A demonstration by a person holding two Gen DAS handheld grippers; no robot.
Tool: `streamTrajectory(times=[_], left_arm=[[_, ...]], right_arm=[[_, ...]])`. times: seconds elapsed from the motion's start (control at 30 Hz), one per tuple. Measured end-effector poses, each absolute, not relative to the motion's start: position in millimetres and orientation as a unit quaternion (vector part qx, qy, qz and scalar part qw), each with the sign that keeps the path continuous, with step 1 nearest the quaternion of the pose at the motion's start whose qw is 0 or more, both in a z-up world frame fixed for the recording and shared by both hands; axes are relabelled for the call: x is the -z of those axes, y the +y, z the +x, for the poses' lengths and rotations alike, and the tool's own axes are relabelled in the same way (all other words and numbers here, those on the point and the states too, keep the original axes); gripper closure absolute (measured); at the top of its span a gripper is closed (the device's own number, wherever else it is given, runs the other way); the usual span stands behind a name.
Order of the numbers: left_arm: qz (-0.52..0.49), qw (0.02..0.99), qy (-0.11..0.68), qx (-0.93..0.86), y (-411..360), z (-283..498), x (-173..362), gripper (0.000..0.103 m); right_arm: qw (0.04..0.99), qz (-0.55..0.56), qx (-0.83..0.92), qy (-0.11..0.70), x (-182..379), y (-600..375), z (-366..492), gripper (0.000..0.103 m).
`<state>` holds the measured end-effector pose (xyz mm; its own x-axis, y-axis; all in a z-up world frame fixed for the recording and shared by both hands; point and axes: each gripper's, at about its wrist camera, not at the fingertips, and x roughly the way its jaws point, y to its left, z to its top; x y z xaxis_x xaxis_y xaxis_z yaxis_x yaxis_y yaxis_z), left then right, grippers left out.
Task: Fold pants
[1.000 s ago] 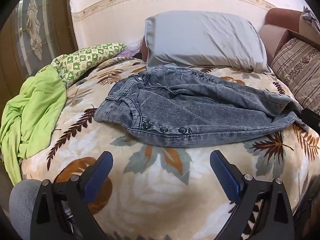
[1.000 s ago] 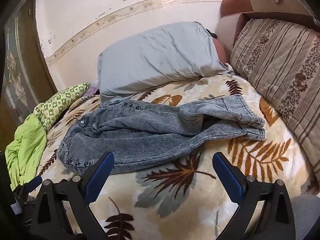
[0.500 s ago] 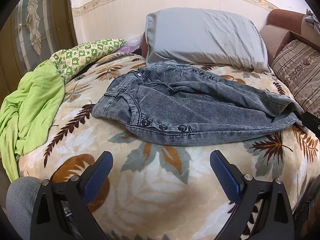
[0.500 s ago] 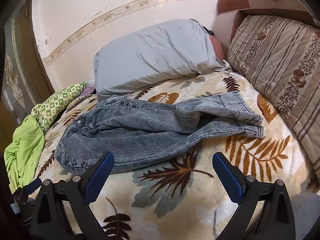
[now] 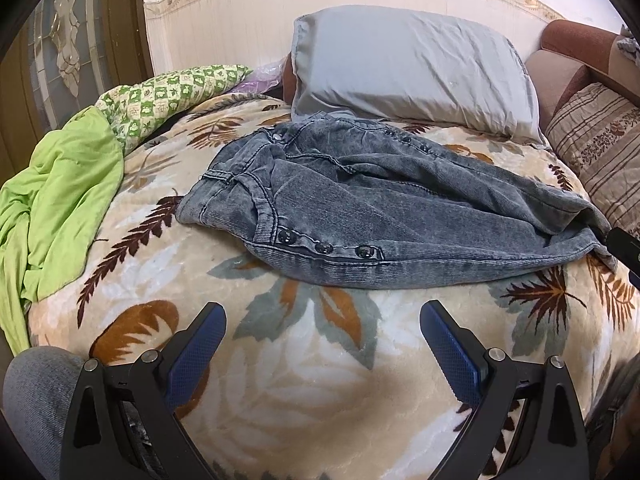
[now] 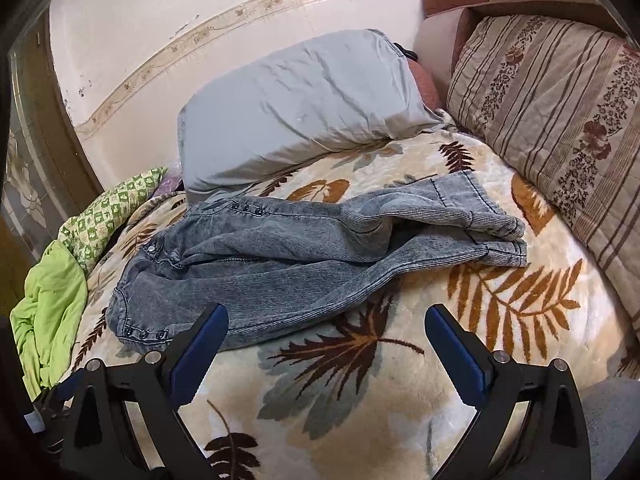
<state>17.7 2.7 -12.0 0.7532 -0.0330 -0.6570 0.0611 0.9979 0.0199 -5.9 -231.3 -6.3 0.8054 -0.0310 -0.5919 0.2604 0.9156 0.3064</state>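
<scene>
The pants (image 5: 400, 208), of grey-blue washed corduroy, were laid crumpled across the middle of the leaf-patterned blanket (image 5: 304, 360), with the waistband turned toward the blanket's left edge and the two cuffs (image 6: 496, 236) stacked near its right edge. A row of dark buttons (image 5: 324, 247) was seen along the near side seam. A grey pillow (image 5: 408, 68) was propped at the far edge, its lower edge just beside the pants. A lime-green cloth (image 5: 60, 196) and a green checked cloth (image 5: 160, 96) were bunched at the left edge, and a striped floral cushion (image 6: 560, 120) was leaned along the right edge.

The left gripper (image 5: 322, 336) was held released above the near part of the blanket, its blue pads (image 5: 196, 352) spread wide and nothing between them. The right gripper (image 6: 326, 338) was likewise held released, one pad (image 6: 200, 344) seen in front of the near edge of the pants; whether it touched the fabric could not be told.
</scene>
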Motion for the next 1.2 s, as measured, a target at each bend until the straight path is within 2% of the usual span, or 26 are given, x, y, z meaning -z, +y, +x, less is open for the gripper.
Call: streamTrajectory(times=[0.47, 0.7, 0.8, 0.87, 0.97, 1.2], left_arm=[[0.019, 0.933, 0.357, 0.034, 2.6, 18.1, 11.8, 0.005], [-0.091, 0.897, 0.420, 0.103, 19.5, 47.0, 0.5, 0.006], [-0.151, 0.846, 0.493, 0.133, 21.0, 74.9, 12.9, 0.006], [-0.178, 0.824, 0.525, 0.118, 22.4, 90.0, 22.8, 0.020], [-0.203, 0.809, 0.542, 0.106, 23.3, 111.4, 30.3, 0.020], [-0.227, 0.806, 0.540, 0.080, 30.5, 161.9, 47.7, 0.020]], right_arm=[[0.935, 0.188, 0.079, 0.289, 3.8, -231.7, -5.6, 0.003], [0.928, 0.247, 0.094, 0.262, -6.8, -264.1, -13.0, 0.004], [0.905, 0.280, 0.118, 0.298, -6.3, -295.6, 1.7, 0.009], [0.883, 0.302, 0.114, 0.339, 1.5, -316.7, 19.0, 0.011], [0.853, 0.340, 0.129, 0.375, 20.5, -348.9, 37.8, 0.017], [0.793, 0.405, 0.183, 0.417, 68.2, -386.9, 40.6, 0.024]])
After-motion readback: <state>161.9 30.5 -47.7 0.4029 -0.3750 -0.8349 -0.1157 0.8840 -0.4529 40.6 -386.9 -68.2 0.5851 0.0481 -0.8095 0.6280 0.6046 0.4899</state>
